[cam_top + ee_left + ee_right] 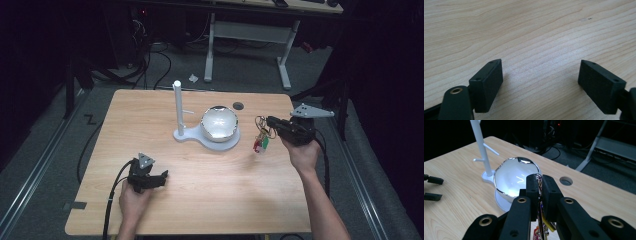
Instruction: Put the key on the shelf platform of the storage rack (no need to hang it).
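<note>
My right gripper (270, 121) hangs above the table's right side, shut on a key ring. From the ring dangle a bunch of small keys and coloured tags (261, 140). In the right gripper view the jaws (539, 181) pinch the ring, and the tags (546, 222) hang below them. Ahead of it stands a shiny silver dome (219, 122) (514, 177) on a white base, joined to a white upright post (177, 107) (480, 145) with short pegs. My left gripper (162, 177) (541, 75) rests low at the table's near left, open over bare wood.
A round cable hole (238, 105) (566, 180) lies in the wooden table (200, 200) behind the dome. The table's right edge is just beyond my right hand. A white desk frame (250, 35) and cables stand on the floor behind the table.
</note>
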`<state>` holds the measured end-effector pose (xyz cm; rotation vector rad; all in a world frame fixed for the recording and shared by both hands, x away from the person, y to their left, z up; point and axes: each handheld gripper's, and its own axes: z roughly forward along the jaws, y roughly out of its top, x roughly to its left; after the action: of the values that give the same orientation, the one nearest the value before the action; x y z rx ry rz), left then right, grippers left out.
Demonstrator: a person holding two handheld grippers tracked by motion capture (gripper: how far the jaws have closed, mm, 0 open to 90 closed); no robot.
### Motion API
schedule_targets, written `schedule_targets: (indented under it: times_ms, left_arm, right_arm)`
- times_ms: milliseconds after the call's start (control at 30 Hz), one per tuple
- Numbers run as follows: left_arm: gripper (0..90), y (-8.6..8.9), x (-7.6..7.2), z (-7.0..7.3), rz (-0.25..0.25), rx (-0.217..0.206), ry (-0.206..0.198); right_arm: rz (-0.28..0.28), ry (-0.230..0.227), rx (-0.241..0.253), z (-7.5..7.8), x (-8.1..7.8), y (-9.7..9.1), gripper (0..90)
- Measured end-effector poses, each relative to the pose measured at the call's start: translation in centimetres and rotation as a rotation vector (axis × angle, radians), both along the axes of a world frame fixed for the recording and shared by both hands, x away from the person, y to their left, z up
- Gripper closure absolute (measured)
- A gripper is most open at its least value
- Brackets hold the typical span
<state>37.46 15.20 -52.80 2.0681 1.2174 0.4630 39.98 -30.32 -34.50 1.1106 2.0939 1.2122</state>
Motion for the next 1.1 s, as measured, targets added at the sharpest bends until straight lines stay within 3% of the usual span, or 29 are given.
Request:
schedule_targets:
  times_ms: [733, 967, 1100]
  left_arm:
    - [20.5, 0.0, 0.0, 0.0, -0.001, 0.0, 0.002]
    - [20.5, 0.0, 0.0, 0.0, 0.0, -0.001, 0.001]
    - [20.4, 0.0, 0.0, 0.0, -0.001, -0.001, 0.002]
  right_arm:
    - [0.1, -0.043, 0.013, 4.1, 1.5, 3.1, 85.0]
    - [0.122, -0.041, 0.039, 4.7, 2.7, 4.1, 85.1]
    - [0.137, -0.047, 0.028, 5.1, 3.2, 5.0, 85.0]
